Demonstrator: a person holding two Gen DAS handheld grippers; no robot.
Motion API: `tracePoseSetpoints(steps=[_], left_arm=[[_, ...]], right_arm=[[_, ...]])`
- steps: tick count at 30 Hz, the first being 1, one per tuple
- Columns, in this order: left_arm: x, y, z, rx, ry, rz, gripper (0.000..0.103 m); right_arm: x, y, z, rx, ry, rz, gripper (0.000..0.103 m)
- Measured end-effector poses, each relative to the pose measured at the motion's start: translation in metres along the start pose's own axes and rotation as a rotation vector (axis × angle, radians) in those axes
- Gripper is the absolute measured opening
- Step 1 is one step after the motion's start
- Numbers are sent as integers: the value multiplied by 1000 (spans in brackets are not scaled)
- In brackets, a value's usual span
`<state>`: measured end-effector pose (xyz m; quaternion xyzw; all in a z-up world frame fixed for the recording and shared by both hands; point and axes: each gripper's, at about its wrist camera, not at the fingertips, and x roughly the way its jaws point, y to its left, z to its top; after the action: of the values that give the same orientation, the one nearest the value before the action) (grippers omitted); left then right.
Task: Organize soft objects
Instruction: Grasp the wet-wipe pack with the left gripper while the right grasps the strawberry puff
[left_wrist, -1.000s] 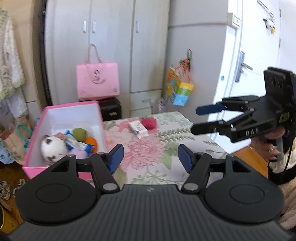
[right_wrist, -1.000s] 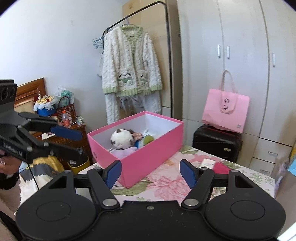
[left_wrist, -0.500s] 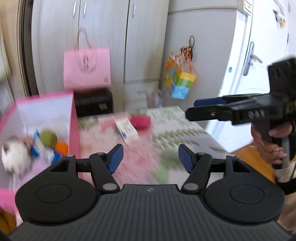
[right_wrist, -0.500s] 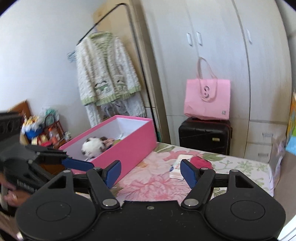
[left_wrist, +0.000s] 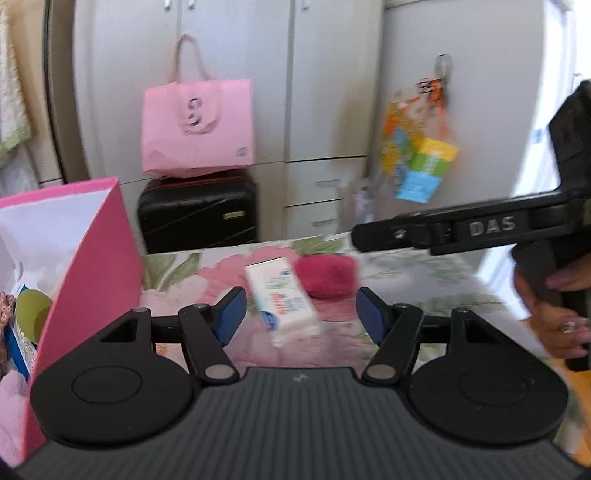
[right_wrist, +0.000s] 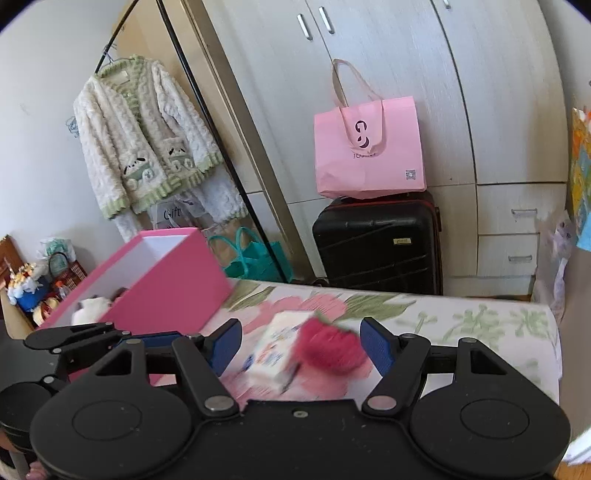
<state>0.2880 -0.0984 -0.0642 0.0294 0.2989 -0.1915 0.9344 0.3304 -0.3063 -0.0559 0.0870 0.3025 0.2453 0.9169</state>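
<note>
A fuzzy red soft object (left_wrist: 327, 273) and a white packet (left_wrist: 284, 299) lie side by side on the floral tablecloth (left_wrist: 424, 273). My left gripper (left_wrist: 301, 317) is open and empty, and the packet shows just beyond the gap between its blue pads. My right gripper (right_wrist: 301, 345) is open too, with the red object (right_wrist: 328, 349) and the packet (right_wrist: 277, 347) just ahead of its fingers. The pink box (left_wrist: 85, 258) to the left holds a green ball (left_wrist: 31, 314), a white plush (right_wrist: 90, 306) and other soft things. Each gripper appears in the other's view: right gripper (left_wrist: 360, 238), left gripper (right_wrist: 147, 338).
A pink bag (right_wrist: 369, 147) sits on a black suitcase (right_wrist: 376, 243) against the wardrobe behind the table. A fluffy cardigan (right_wrist: 147, 144) hangs on a rack at the left. A colourful bag (left_wrist: 421, 162) hangs at the right. The table's far edge (right_wrist: 406, 291) is close behind the objects.
Both grippers have moved forward and down toward the packet and the red object, which now look larger and nearer. The pink box has slid to the left edge of both views.
</note>
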Motion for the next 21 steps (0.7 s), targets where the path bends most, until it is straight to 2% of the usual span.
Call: tracePoseSetpoints(steps=[3,5,8,11,14,21], left_arm=[[19,5,-2,-13,18,17,65],[27,6,-2,-28,28,12,65],[38,7,-3,-67,11,55,64],[47,10,-5,-78,7,86,62],[54,13,-5,-97,32,71,62],[70,7,-7,-90,83,56,62]], right_arm=[[17,-2,2,-71,-1,-2,76],[28,-7,4,-62,19,25,75],[45,-8,5,-69,72,43,66],[57,-4,2,-123,101,4,63],[62,-9,-1,-128,120,-13,60],[69,-28,-7,-82,172,12,58]])
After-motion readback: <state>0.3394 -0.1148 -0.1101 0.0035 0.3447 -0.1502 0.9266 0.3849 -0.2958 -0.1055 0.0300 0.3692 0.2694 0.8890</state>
